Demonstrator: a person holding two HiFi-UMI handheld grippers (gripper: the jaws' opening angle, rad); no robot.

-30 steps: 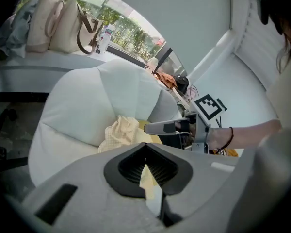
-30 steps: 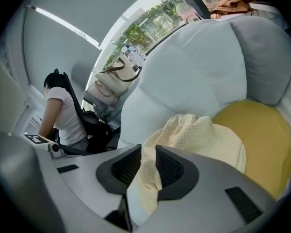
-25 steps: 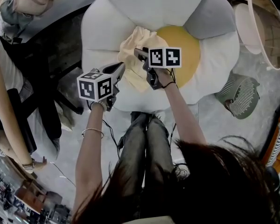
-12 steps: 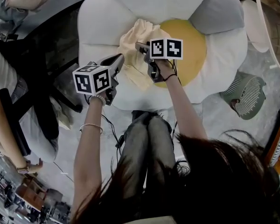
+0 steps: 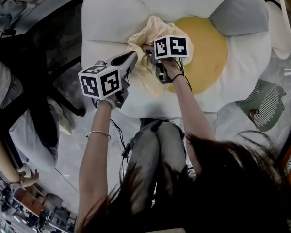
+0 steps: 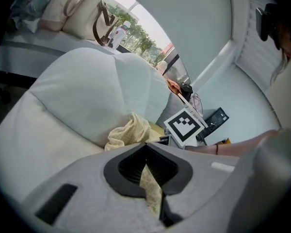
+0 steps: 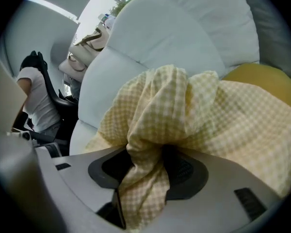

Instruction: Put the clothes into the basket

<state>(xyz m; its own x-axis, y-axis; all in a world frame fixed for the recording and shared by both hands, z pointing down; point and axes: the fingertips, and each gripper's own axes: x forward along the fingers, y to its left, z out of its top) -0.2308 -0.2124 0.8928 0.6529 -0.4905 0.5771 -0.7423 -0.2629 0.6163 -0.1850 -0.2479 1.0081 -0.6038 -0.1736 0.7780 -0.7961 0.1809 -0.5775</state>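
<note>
The cloth point(image 5: 141, 35) is heaped on the cushion point(image 5: 111, 13), beside its yellow middle. A strip is clamped by the left hand-held gripper point(image 5: 132, 57); the right hand-held gripper point(image 5: 147, 48) has just been opened, cloth between its jaws.

The grey left gripper point(image 5: 134, 56) and right gripper point(image 5: 147, 48) bear black-and-white marker cubes point(image 5: 101, 83).

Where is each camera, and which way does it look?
Head view: on the person's head, looking down at the cushion; left arm, left tool, right arm, right tool show.
Left gripper view: on that tool, along shut jaws pinching yellow cloth; right arm shows.
Right gripper view: on that tool, along jaws just opened, cloth between; no arm.
All share the cloth.
</note>
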